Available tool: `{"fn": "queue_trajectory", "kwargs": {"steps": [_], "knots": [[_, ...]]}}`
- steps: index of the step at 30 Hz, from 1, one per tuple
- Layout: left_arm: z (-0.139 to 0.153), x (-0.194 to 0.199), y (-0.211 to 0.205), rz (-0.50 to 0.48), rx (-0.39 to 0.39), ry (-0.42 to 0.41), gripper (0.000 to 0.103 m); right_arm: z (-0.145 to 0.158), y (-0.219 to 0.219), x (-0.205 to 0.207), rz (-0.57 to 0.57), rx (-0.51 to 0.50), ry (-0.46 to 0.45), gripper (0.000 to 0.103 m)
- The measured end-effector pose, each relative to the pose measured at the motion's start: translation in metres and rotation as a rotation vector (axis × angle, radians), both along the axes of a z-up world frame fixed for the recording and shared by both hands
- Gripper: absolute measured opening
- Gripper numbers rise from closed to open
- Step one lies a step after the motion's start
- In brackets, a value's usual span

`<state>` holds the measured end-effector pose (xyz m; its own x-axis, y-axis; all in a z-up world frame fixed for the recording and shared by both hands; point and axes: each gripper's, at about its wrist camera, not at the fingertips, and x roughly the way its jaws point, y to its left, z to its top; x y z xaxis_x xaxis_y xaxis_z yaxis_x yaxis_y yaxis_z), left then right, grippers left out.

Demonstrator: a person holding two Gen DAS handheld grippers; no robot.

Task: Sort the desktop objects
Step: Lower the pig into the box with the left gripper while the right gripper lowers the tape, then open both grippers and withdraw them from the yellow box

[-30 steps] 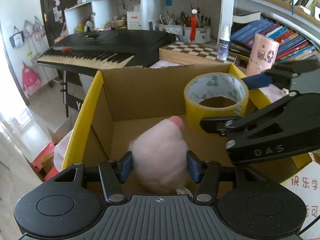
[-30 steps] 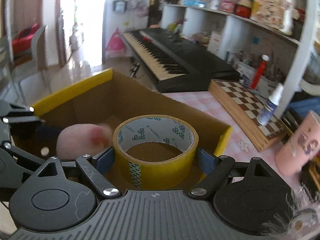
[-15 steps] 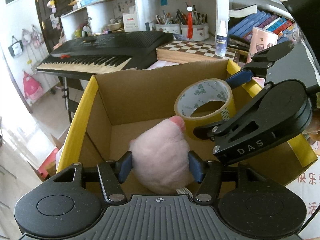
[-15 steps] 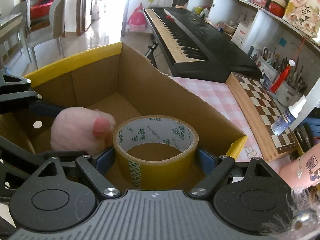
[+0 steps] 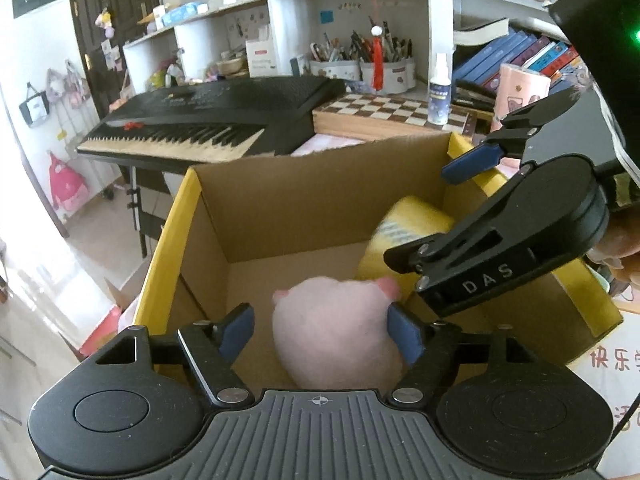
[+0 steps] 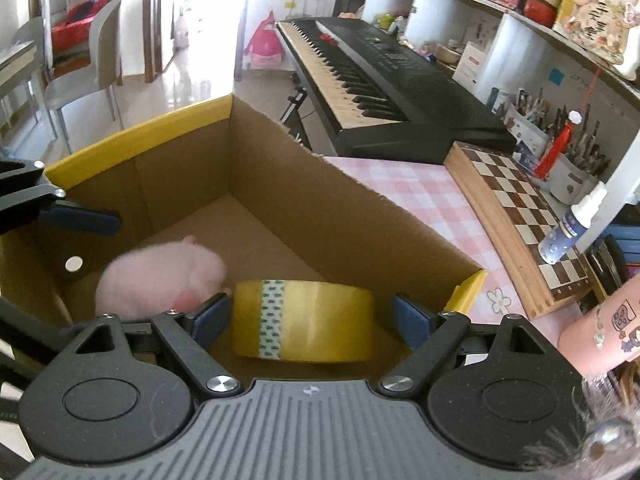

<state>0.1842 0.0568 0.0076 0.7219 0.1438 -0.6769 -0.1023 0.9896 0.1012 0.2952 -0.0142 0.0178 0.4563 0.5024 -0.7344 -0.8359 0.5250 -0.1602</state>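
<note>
A pink plush toy (image 5: 336,332) lies low inside the open cardboard box (image 5: 168,240), blurred. My left gripper (image 5: 320,334) straddles it and its jaws are opening: the left pad stands clear of the plush and the right pad just brushes it. A roll of yellow tape (image 6: 304,320) is tipped onto its edge in the box, also blurred. It sits between the pads of my right gripper (image 6: 311,318), with a gap at the right pad. The plush (image 6: 160,280) and the box rim (image 6: 136,136) show in the right wrist view too.
Behind the box are a black keyboard (image 5: 216,120), a wooden chessboard (image 6: 516,208) with a spray bottle (image 6: 572,228) on it, a pink cylinder (image 5: 520,88), pen holders and books. A pink checked cloth (image 6: 420,196) covers the desk. A grey chair (image 6: 84,80) stands far left.
The left jaws widened and the plush slipped down between them. The tape, held flat before, has turned onto its edge and sunk lower in the box, away from the right pad.
</note>
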Motion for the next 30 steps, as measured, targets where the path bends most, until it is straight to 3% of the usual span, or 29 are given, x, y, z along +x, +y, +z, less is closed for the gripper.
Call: {"fn": "queue_trajectory", "kwargs": {"steps": [9, 30], "knots": [[0.016, -0.012, -0.001, 0.012, 0.03, -0.082, 0.076, 0.021, -0.015, -0.009, -0.072, 0.098, -0.025, 0.086], [0.048, -0.066, 0.024, 0.167, -0.034, -0.244, 0.077, 0.057, -0.086, -0.066, -0.398, 0.347, -0.098, 0.084]]}}
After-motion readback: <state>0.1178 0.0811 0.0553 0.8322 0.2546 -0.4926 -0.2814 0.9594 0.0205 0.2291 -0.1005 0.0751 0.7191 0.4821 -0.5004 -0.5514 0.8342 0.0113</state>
